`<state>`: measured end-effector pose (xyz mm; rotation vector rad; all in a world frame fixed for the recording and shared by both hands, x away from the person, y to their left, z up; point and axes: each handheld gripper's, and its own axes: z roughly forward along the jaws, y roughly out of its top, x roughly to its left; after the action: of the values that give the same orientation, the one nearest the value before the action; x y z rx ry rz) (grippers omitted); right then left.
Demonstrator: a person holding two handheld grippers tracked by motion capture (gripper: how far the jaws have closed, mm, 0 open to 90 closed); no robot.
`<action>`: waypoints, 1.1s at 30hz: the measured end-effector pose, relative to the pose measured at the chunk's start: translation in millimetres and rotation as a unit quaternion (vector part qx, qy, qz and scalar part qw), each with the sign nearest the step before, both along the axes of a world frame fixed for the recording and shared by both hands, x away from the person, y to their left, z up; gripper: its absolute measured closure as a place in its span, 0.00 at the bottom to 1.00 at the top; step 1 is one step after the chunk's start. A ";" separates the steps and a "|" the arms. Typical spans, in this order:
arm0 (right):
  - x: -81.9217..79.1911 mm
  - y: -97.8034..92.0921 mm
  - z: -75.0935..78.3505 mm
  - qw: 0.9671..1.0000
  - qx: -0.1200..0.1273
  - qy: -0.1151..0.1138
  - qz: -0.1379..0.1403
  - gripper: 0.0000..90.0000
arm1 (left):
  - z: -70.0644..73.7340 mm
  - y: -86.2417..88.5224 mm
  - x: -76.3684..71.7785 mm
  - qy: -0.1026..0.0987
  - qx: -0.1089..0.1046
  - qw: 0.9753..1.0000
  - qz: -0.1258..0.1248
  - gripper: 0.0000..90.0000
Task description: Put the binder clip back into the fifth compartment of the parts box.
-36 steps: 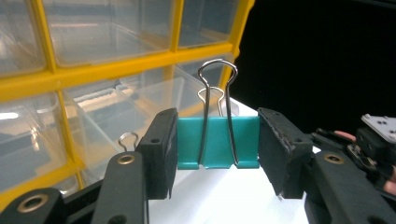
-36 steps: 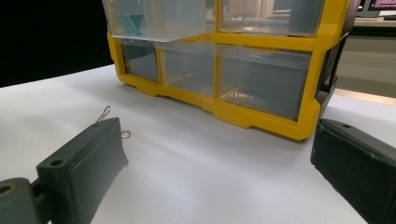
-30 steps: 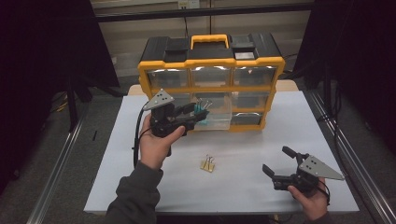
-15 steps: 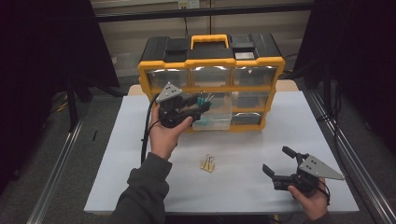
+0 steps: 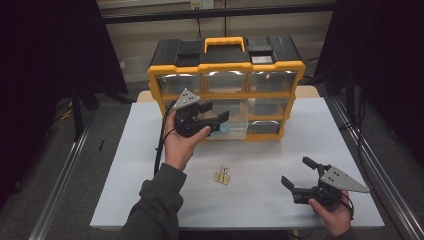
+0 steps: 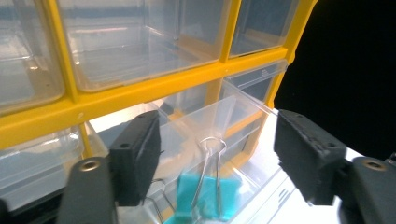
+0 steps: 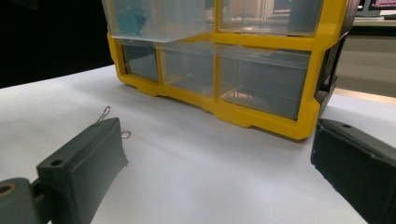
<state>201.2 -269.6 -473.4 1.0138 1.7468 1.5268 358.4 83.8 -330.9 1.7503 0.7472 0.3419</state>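
Observation:
A yellow and black drawer organizer (image 5: 226, 65) stands at the back of the white table. Its middle clear drawer (image 5: 237, 131) is pulled out. A teal binder clip (image 6: 205, 198) with silver wire handles lies inside that drawer (image 6: 243, 116). My left gripper (image 5: 215, 114) hovers just over the drawer front, and its jaws stand wide apart on either side of the clip (image 5: 223, 128) without touching it. A gold binder clip (image 5: 222, 176) lies on the table in the middle. Low at the front right, my right gripper (image 5: 298, 172) is open and holds nothing.
In the right gripper view the organizer's lower drawers (image 7: 261, 79) are shut, and the pulled-out drawer (image 7: 159, 21) juts out at the upper left. The gold clip's wire handle (image 7: 105, 113) peeks out behind that gripper's jaw. Metal rails (image 5: 60, 190) flank the table (image 5: 130, 150).
My left gripper has risen and moved right, up to the pulled-out drawer. The teal clip was at its tips before; now it lies in the drawer between open jaws. The right gripper has stayed still.

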 end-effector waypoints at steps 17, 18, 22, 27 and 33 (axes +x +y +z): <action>0.0 0.3 0.0 1.000 -0.001 0.001 0.002 0.02 | -4.9 24.4 -21.4 -0.016 0.017 1.000 0.011 0.10; 0.0 0.3 0.0 1.000 -0.002 0.002 0.003 0.02 | -6.8 25.5 -23.1 -0.015 0.017 1.000 0.013 0.10; 0.1 0.7 -0.1 1.000 -0.001 0.002 0.003 0.02 | -16.8 29.1 -28.1 -0.010 0.014 1.000 0.010 0.09; 0.3 0.7 -0.3 1.000 -0.001 0.002 0.003 0.02 | -31.6 32.4 -33.1 0.002 0.026 1.000 0.012 0.07; 0.6 1.0 -0.6 1.000 -0.001 0.002 0.004 0.02 | -48.1 34.7 -37.8 0.017 0.030 0.999 0.010 0.07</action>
<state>201.9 -268.6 -474.1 1.0118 1.7558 1.5292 320.6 118.5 -379.1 1.8100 0.7871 0.3524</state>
